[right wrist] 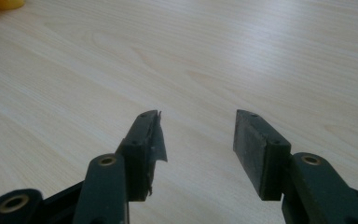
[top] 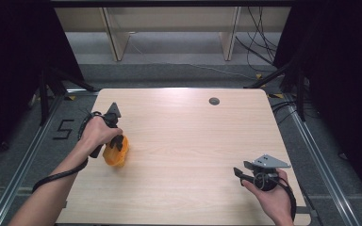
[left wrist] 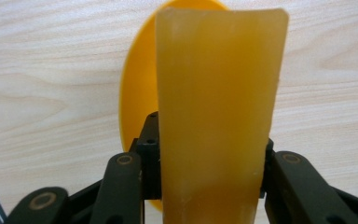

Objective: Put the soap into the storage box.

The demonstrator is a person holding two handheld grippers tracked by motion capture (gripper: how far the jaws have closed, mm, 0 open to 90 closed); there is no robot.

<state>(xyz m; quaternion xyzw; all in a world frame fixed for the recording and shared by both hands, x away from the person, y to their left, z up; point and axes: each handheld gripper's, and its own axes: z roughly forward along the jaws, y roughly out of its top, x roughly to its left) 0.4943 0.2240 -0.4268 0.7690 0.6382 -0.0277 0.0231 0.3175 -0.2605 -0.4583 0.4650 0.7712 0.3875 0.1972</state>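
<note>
Left gripper jaws clamped on orange cup at table's left edge; right gripper jaws apart, well away. Floor marking "5".

In the left gripper view, the amber translucent piece is running off the bottom edge and covering most of the orange object behind it. In the high view, the person's left hand is hiding the left hand-held gripper above the orange object, so its jaws are not readable there.
</note>
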